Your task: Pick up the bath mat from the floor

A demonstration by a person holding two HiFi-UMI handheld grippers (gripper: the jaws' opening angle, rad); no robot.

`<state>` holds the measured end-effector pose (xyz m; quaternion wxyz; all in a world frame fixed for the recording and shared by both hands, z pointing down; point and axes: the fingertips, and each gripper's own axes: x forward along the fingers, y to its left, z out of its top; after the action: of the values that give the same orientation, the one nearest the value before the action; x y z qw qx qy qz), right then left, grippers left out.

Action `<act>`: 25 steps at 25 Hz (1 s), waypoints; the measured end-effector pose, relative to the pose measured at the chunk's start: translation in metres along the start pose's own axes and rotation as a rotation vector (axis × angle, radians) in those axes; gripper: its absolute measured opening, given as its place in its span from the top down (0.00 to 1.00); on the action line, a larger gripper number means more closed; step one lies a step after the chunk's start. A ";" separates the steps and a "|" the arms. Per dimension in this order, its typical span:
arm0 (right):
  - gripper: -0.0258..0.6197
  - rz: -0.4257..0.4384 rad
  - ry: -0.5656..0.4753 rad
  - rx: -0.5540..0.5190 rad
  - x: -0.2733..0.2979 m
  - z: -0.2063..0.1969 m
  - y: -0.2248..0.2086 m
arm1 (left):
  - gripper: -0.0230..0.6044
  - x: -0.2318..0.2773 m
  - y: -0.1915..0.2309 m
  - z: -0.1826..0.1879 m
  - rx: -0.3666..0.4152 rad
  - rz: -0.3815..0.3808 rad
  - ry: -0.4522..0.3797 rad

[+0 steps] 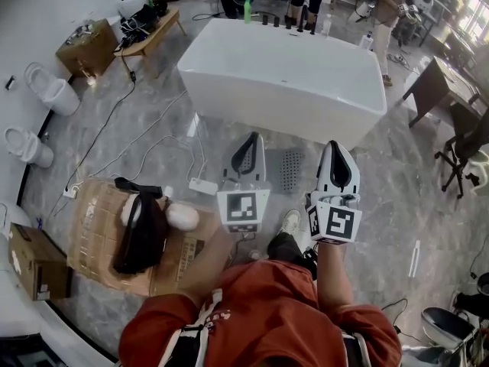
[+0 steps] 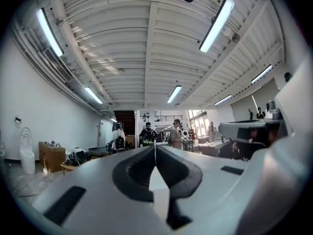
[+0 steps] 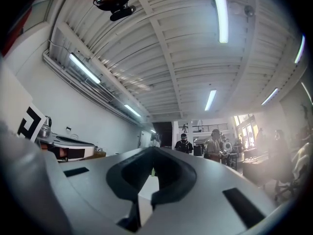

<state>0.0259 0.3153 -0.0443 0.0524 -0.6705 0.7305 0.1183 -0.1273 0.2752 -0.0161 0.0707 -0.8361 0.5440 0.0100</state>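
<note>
The bath mat (image 1: 289,170) is a small grey dotted rectangle lying flat on the marble floor, just in front of the white bathtub (image 1: 283,79). In the head view it shows between my two grippers, partly hidden by them. My left gripper (image 1: 253,137) is held up at chest height, jaws shut and empty. My right gripper (image 1: 336,145) stands beside it, also shut on nothing. Both gripper views look level across the room and up at the ceiling; the left gripper (image 2: 155,148) and right gripper (image 3: 154,149) show closed jaws, and the mat is not in either view.
A cardboard box (image 1: 99,232) with a black headset (image 1: 141,232) on it sits at my left. Two toilets (image 1: 50,90) line the left wall. White cables (image 1: 153,147) and a power strip (image 1: 203,186) lie on the floor. An office chair (image 1: 466,147) stands right. People (image 1: 390,6) stand beyond the tub.
</note>
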 end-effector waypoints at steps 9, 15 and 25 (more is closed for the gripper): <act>0.94 0.005 0.048 0.012 0.050 -0.033 -0.017 | 0.94 0.053 -0.001 -0.008 0.027 -0.016 0.005; 0.94 0.023 0.080 0.010 0.090 -0.053 -0.037 | 0.94 0.098 -0.005 -0.018 0.034 -0.016 0.024; 0.94 0.088 0.050 0.011 0.159 -0.063 -0.081 | 0.94 0.183 -0.017 -0.020 0.032 0.007 0.051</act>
<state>0.0961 0.1401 -0.0295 0.0326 -0.6402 0.7610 0.1000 -0.0382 0.1130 -0.0113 0.0701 -0.8329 0.5486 -0.0196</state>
